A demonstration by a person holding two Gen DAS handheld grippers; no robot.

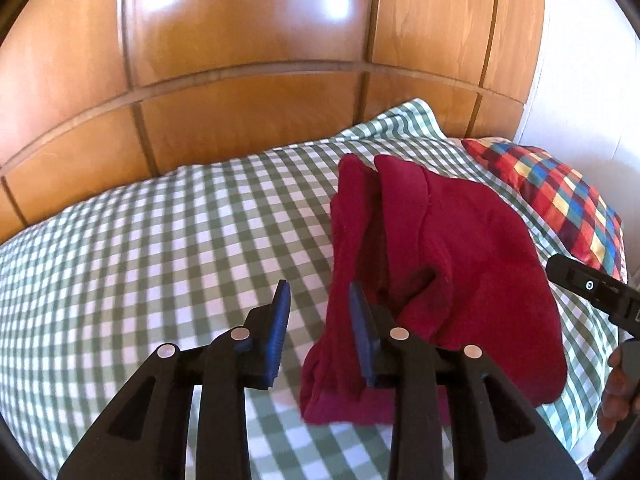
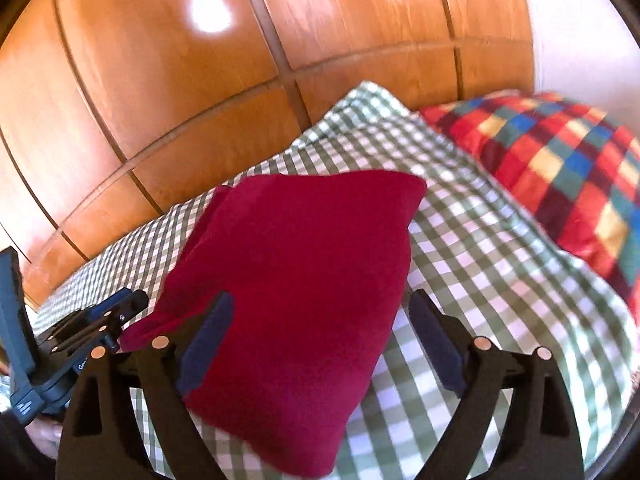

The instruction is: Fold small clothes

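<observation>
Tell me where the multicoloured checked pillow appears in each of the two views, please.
Left wrist view: the multicoloured checked pillow is at the right edge, beyond the dark red garment.
Right wrist view: it fills the upper right.
Shared landmark: the wooden panelled wall behind the bed.

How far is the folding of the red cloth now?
Done: the red garment lies doubled over on the checked bedspread. In hand: nothing; both the left hand-held gripper and right hand-held gripper are open. Left: its left edge looks bunched and may need neatening.
</observation>
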